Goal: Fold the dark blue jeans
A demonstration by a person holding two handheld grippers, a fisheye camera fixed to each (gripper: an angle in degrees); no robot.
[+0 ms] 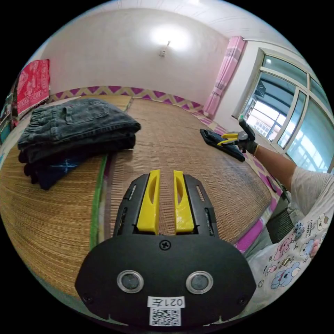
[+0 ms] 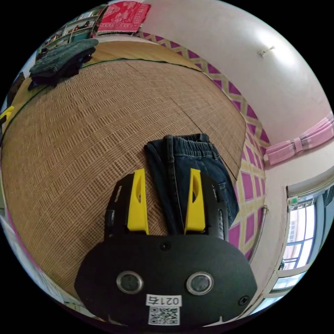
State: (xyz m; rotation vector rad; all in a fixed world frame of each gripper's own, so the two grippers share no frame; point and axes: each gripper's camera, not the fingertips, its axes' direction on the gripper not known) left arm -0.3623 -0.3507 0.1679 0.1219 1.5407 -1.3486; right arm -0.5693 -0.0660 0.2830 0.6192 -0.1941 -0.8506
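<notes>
The dark blue jeans point(image 2: 189, 163) lie folded on the woven mat point(image 2: 87, 121), waistband farthest from the right gripper point(image 2: 167, 181), whose spread yellow jaws straddle their near end without pinching; whether they touch the denim is unclear. The left gripper point(image 1: 166, 182) hangs over bare mat, jaws slightly parted, empty, a stack of folded clothes point(image 1: 74, 134) ahead to its left. Its view shows the jeans small, partly covered by the right gripper.

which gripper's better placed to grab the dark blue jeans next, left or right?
Right. The right gripper hangs open directly over the dark blue jeans; the left gripper is over bare mat, well away from them.
</notes>
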